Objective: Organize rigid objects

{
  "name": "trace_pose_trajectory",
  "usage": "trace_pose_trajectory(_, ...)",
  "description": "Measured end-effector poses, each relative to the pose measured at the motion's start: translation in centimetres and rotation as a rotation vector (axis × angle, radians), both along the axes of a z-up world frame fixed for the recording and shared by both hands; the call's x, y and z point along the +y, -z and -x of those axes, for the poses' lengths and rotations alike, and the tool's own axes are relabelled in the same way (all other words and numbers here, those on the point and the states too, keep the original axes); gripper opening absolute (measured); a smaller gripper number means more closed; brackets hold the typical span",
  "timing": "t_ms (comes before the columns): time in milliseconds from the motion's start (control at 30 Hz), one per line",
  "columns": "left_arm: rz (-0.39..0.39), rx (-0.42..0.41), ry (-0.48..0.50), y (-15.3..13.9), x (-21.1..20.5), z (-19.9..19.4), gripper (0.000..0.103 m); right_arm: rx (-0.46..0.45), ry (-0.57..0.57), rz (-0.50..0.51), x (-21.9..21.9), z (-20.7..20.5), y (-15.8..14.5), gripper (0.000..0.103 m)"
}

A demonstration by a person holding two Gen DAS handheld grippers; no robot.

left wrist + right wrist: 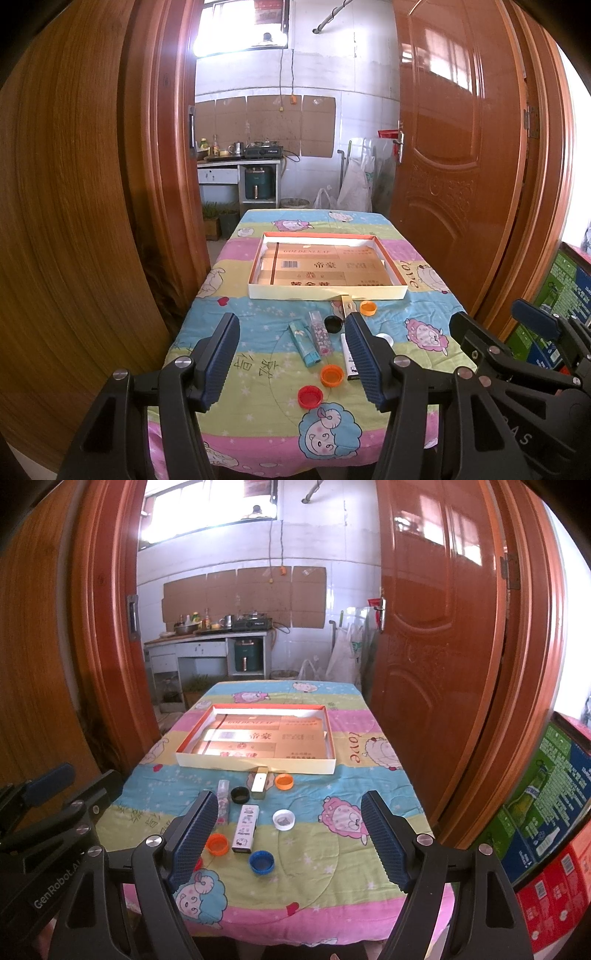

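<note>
Left gripper point(293, 360) raised and level, jaws spread wide, ribbed blue pads point(221, 360) facing each other with nothing between them. Right gripper point(291, 843) alongside at much the same height, jaws likewise parted wide and empty, blue pads point(384, 840) angled inward. Seen from the left wrist camera as a black frame with a blue pad at the right edge; in turn, left gripper caught at the left edge of the right wrist view. Both pointed forward, side by side, close but apart, touching nothing.
</note>
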State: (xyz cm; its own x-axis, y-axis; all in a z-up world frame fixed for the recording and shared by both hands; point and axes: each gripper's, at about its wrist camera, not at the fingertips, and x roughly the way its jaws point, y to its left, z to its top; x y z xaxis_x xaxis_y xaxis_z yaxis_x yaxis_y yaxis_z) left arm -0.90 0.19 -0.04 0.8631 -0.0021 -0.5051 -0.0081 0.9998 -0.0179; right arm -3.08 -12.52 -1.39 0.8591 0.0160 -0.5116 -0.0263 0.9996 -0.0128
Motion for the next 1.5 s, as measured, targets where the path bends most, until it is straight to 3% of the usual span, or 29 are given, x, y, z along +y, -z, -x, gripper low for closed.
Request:
trace_pose_trajectory(600,0.029,0.034,0.012,1.2,0.8,-0.5,0.060,0.030,-0.011,-0.003,0.3,-0.3,1.6,0.081)
trace_pose_trajectory(767,0.055,0.084,0.034,3.6,2.1,-2.0,0.060,0.077,-0.032,-0.011,0.0,-1.1,3.8,0.081)
trace_pose_trajectory(1200,0.016,0.218,0.171,12.1,1.3,-4.1,0.060,0.251,-0.089,-0.008,-0.3,-4.9,12.4,0.081)
trace_pose_trajectory(1500,0.020,0.254,0.237,14.2,0.4,-5.5,0.058,0.285,-0.127,-0.007,-0.2,-6.6,14.2,0.081)
